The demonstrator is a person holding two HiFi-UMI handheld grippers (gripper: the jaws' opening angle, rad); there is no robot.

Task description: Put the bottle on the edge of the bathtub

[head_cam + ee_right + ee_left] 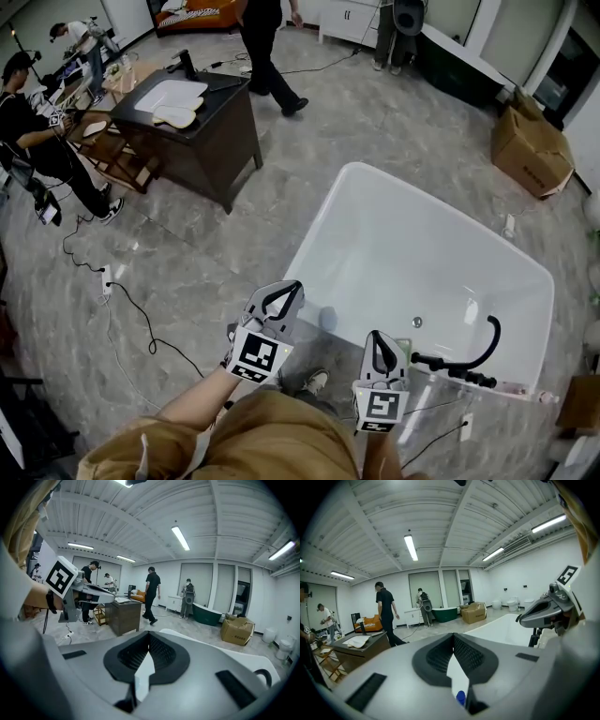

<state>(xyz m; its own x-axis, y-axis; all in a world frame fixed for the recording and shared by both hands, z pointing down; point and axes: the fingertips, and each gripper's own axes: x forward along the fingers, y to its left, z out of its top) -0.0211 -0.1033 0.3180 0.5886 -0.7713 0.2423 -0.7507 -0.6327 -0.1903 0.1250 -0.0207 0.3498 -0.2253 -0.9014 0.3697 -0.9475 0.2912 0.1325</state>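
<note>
The white bathtub point(375, 202) fills the middle and right of the head view, and its near rim runs just past both grippers. My left gripper point(297, 285) is shut and empty, held over the floor beside the tub's near left corner. My right gripper point(377, 336) is also shut and empty, above the near rim. In the left gripper view the jaws point(453, 635) meet at the tips. A small blue thing point(461, 698) shows through the slit below them, and I cannot tell what it is. The right gripper point(149, 633) points at the room. I cannot pick out a bottle with certainty.
A black faucet with a curved hose point(466, 362) stands on the tub's near right rim. A dark wooden desk point(202, 127) is at the upper left, with people near it. A cardboard box point(530, 150) sits at the far right. Cables and a power strip point(106, 278) lie on the floor.
</note>
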